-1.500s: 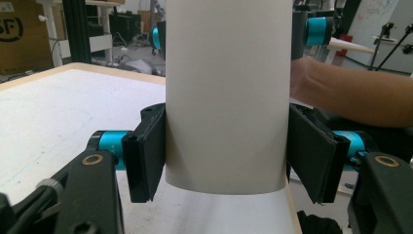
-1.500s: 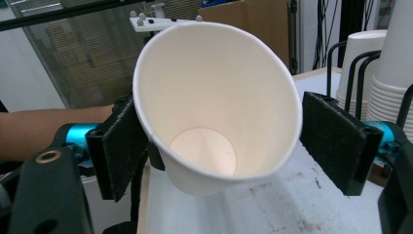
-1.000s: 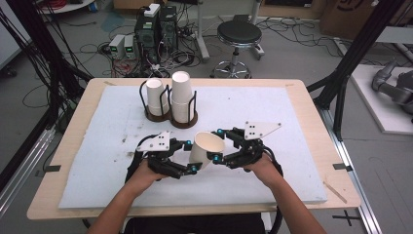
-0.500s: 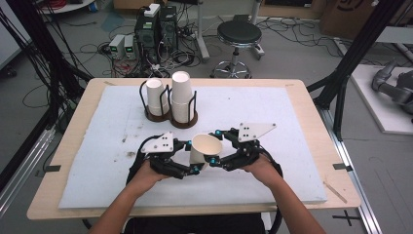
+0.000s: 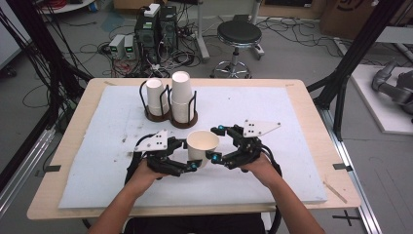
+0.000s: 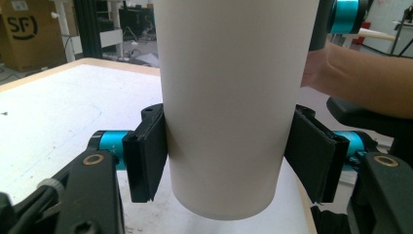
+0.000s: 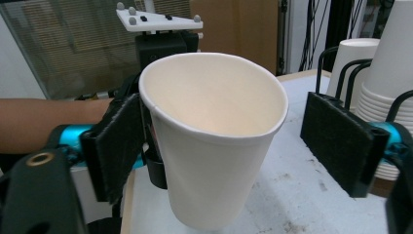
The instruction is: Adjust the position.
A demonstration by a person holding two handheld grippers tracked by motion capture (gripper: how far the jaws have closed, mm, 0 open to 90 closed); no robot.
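Gripping one paper cup at the near middle of the counter, the left claw has just been closing and its pads now press both sides of the cup. The right claw has just been opening; its pads stand apart from the cup between them. Two cup stacks stand in a holder at the far left, their count hard to make out.

L gripper jaws closing to a clamp, R gripper jaws spreading wide, both hands facing inward.
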